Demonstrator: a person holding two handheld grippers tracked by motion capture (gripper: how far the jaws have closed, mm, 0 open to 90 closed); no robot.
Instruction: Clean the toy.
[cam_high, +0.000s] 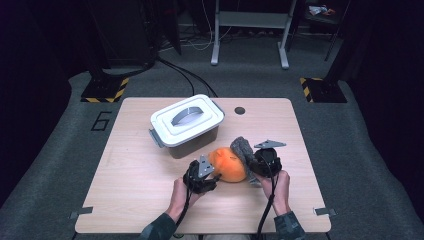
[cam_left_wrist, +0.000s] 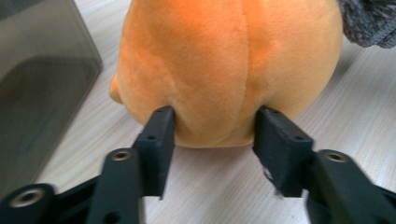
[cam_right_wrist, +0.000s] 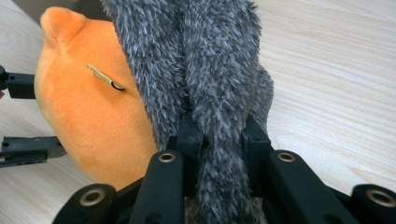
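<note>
An orange plush toy (cam_high: 227, 165) with a grey furry part (cam_high: 243, 147) lies on the wooden table (cam_high: 145, 200), just in front of a grey box. My left gripper (cam_high: 212, 173) is at the toy's left end. In the left gripper view its jaws (cam_left_wrist: 215, 126) stand apart on either side of the orange body's (cam_left_wrist: 229, 60) near bulge, the tips resting against the plush without squeezing it. My right gripper (cam_high: 255, 162) is at the toy's right side, and in the right gripper view it (cam_right_wrist: 219, 135) is shut on the grey fur (cam_right_wrist: 205, 60). The orange body (cam_right_wrist: 88, 112) lies to the left of that fur.
A grey storage box (cam_high: 192, 145) with a white handled lid (cam_high: 186, 118) stands behind the toy, and its wall (cam_left_wrist: 37, 84) is close to my left gripper. A round hole (cam_high: 240, 110) marks the table's far side. Bare wood lies at the front left and right.
</note>
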